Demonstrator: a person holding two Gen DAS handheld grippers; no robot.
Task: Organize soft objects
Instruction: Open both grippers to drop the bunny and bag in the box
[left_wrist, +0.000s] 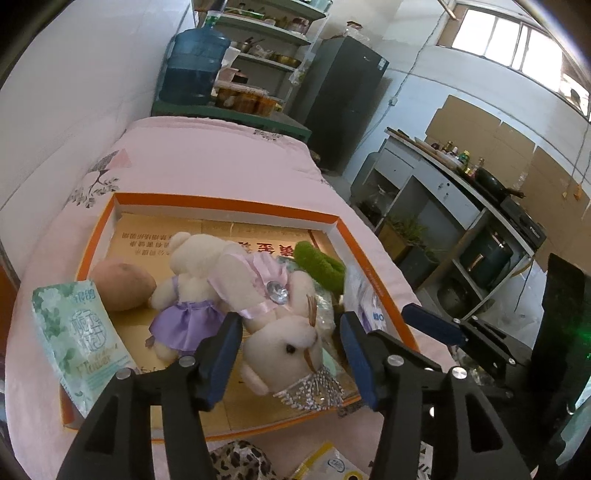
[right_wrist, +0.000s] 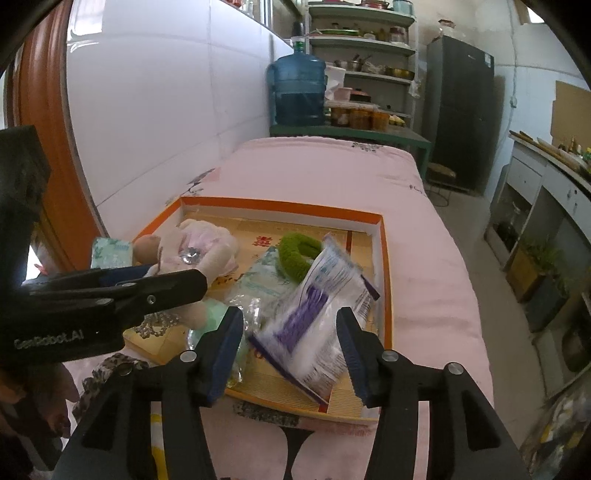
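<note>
An orange-rimmed shallow box (left_wrist: 229, 201) lies on the pink bed. In it are a cream plush rabbit in a pink dress (left_wrist: 280, 325), a smaller bear in a purple skirt (left_wrist: 184, 295), a brown soft ball (left_wrist: 122, 282), a green fuzzy ring (left_wrist: 319, 264) and a green tissue pack (left_wrist: 79, 339). My left gripper (left_wrist: 288, 354) is open, its fingers either side of the rabbit's head. My right gripper (right_wrist: 290, 343) is open around a blurred white and purple packet (right_wrist: 317, 306) that leans over the box (right_wrist: 384, 258).
A leopard-print cloth (left_wrist: 240, 461) and a yellow packet (left_wrist: 328, 465) lie on the bed in front of the box. A white wall (right_wrist: 166, 110) runs along the left. A water jug (left_wrist: 194, 66) and shelves stand beyond the bed. Cabinets (left_wrist: 443, 206) line the right.
</note>
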